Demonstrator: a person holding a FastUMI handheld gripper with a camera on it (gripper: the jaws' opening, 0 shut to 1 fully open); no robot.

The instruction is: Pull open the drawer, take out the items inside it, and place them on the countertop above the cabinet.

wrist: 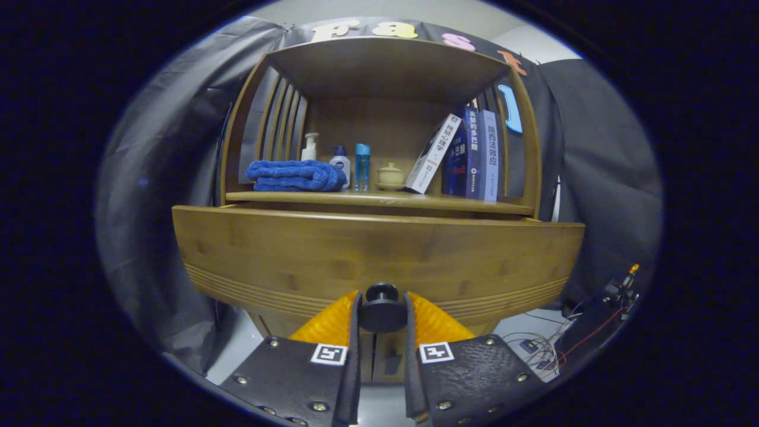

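Claw (382, 311) narrowed around the round dark knob (381, 307), one finger pressed to each flank of it, so holding the knob rather than standing wide. Knob seated low and central on the drawer front (379, 255), dead ahead between the fingertips. Drawer front running long from the claw's left to its right, squarely across the line of reach; pull therefore judged straight back along the fingers, toward the holder, not sideways. Already standing proud of the cabinet, by the look of the top edge, though how far out cannot be told. Contents hidden behind the front panel. Counter (379, 198) up and beyond the claw, above the drawer, carrying a blue towel (295, 175) to the left, small bottles (350, 166) and a lidded cup (391, 175) near centre, books (468, 155) to the right. Claw level, fingers pointing straight at the cabinet, aimed slightly low on the panel.
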